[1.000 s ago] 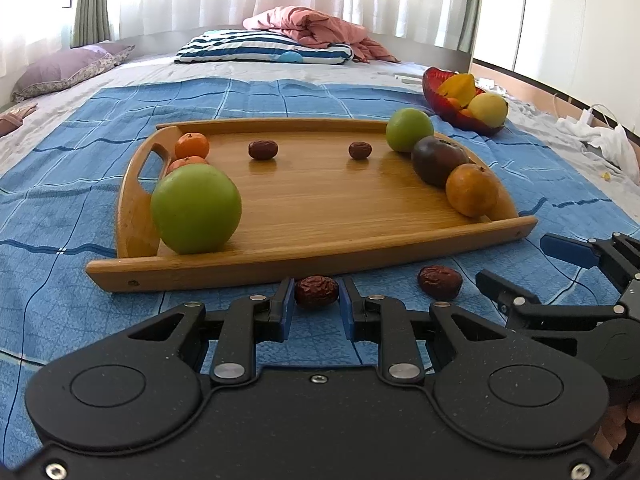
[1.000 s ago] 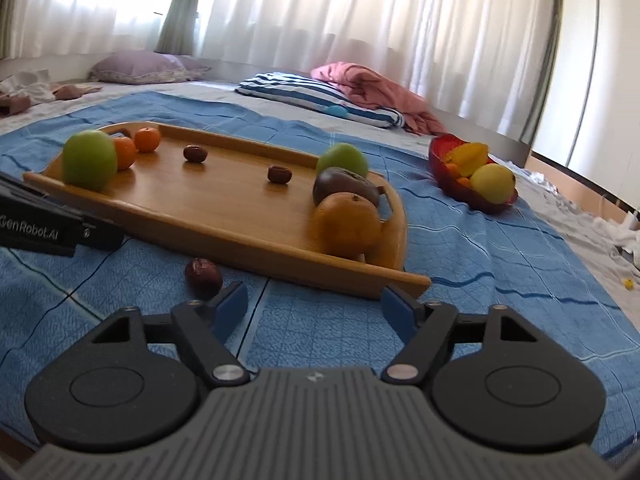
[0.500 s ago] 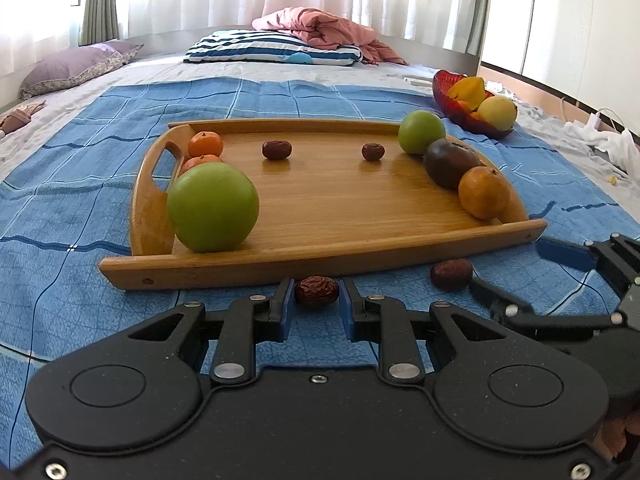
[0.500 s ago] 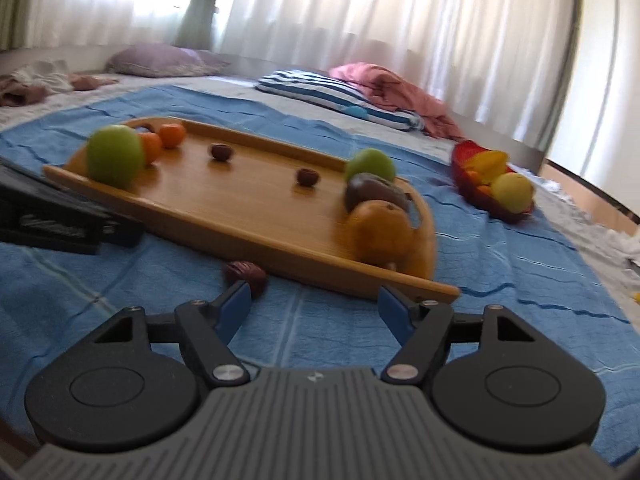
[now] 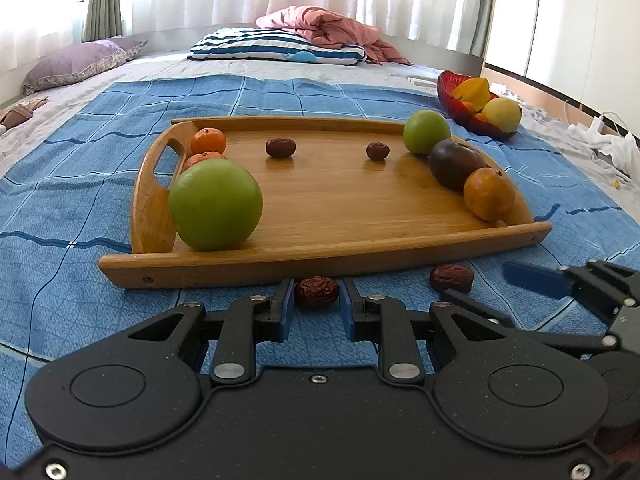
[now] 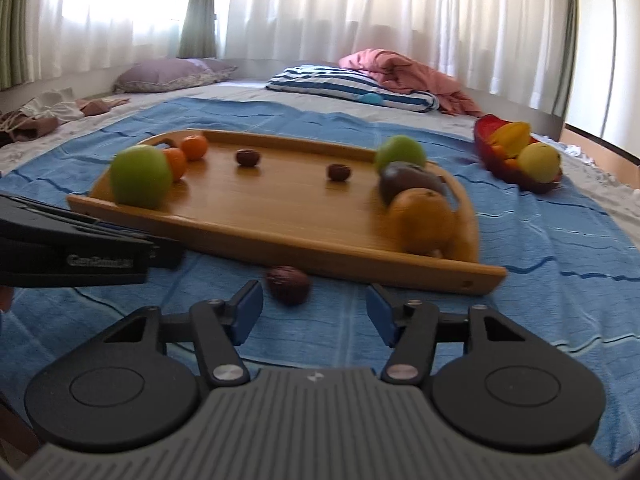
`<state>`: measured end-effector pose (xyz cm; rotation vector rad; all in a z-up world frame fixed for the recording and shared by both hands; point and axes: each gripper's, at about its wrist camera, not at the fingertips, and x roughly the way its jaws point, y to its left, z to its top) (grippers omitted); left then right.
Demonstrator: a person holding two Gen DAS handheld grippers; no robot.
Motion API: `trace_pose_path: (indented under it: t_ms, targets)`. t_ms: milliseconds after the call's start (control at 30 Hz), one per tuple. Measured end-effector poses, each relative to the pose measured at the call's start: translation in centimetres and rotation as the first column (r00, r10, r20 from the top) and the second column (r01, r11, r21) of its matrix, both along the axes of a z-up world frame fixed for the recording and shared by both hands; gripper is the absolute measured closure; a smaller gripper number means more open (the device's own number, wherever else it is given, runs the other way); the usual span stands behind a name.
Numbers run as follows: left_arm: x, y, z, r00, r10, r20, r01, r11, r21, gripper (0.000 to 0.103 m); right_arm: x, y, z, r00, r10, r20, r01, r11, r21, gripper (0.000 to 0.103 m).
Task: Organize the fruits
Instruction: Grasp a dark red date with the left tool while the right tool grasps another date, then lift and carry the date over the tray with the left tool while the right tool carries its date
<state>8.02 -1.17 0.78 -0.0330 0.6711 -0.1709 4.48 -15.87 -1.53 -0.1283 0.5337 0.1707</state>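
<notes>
I have the left gripper [image 5: 316, 303] clenched on a wrinkled dark red date [image 5: 317, 291], held just in front of the near edge of the wooden handled tray [image 5: 320, 258]; the right gripper [image 6: 315, 308] has its jaws just closing yet apart, with a second wrinkled red date [image 6: 288, 284] lying on the blue checked bedspread [image 6: 540, 304] between the tips, nearer the left pad and, as far as I can tell, not pressed by either; so I judge the step in hand to be picking up the two stray dates beside the tray's near edge; the next move, I think, calls for shifting the right tongs a little toward that date so it sits centred, finishing the squeeze, then lifting both over the raised near lip and setting them down with the others on the tray; by my count there are four dates, two on the tray toward its far edge and two off it; two green apples, one at the near left corner [image 5: 215, 204] and one at the far right corner [image 5: 426, 132]; three oranges, two small ones at the far left corner and a larger one [image 5: 489, 194] at the near right corner; one dark purple round fruit [image 5: 454, 163] on the right edge; a red bowl of fruit [image 5: 476, 108] sits well apart beyond the tray's far right corner.
</notes>
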Motion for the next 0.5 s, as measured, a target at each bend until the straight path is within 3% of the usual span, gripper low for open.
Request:
trace_pose_path:
  t_ms: [100,133,500]
  targets:
    - [0.0,0.0,0.0,1.000,0.001,0.001,-0.001,1.000,0.002,0.080,0.3,0.7,-0.1,1.000,0.013,-0.010,-0.013,1.000,0.008,0.060]
    - [0.1,0.1,0.0,1.000,0.002,0.001,-0.002,1.000,0.002,0.080,0.4,0.9,-0.1,1.000,0.014,-0.015,-0.014,1.000,0.014,0.061]
    - [0.3,0.3,-0.1,1.000,0.006,0.001,-0.006,1.000,-0.003,0.080,1.8,1.5,-0.3,0.999,0.000,-0.045,0.004,0.998,0.069,0.060]
